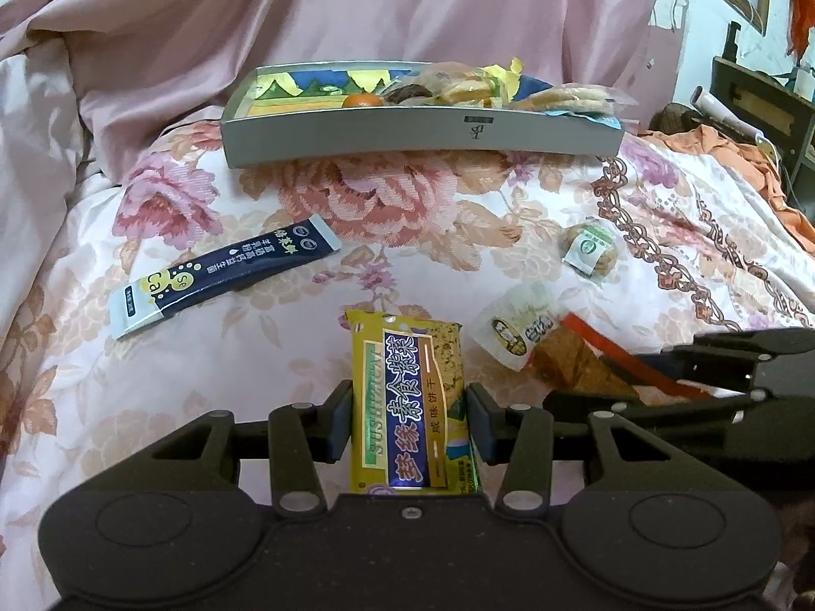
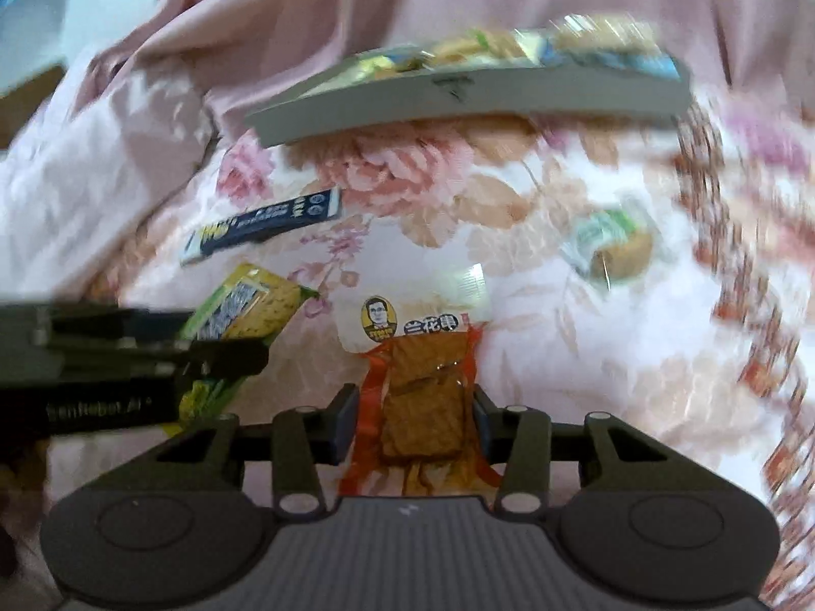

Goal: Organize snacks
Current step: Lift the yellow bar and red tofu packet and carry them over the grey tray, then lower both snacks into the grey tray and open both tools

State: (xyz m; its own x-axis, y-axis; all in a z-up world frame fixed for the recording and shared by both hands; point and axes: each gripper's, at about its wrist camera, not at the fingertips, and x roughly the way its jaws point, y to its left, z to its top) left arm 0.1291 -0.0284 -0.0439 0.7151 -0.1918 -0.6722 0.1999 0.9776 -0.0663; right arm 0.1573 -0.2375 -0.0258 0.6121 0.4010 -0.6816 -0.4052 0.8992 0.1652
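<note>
One long navy-blue sachet lies far left on the floral quilt. Next, the left gripper pinches one yellow-and-blue cracker packet between its pads. Right of it, the right gripper clamps one clear pouch of brown tofu with red trim. One small round green-labelled cookie pack sits further right, and one grey cardboard tray holding snacks sits far back

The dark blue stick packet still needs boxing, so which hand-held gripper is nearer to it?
Left. The left hand-held gripper, shut on the yellow biscuit pack, sits just right of the dark blue stick packet; the right hand-held gripper is farther right.
</note>
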